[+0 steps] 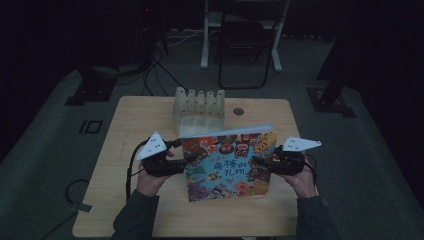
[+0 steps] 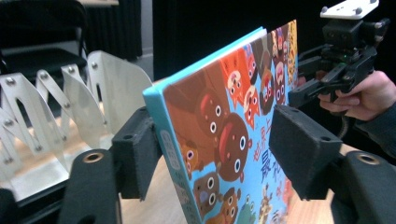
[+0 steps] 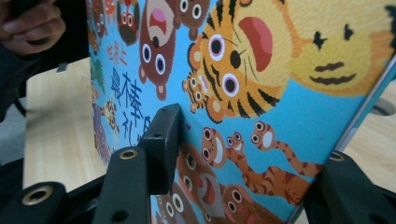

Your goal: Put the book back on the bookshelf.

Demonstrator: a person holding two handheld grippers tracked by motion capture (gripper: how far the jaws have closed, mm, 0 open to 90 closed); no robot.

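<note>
High view: both grippers hold a book (image 1: 227, 162) up over the desk (image 1: 125, 130).
Left gripper (image 1: 181, 165) is clamped on its spine edge, right gripper (image 1: 257, 162) on the opposite edge; the book stands tilted, just in front of a folding metal rack (image 1: 199, 105).
</note>
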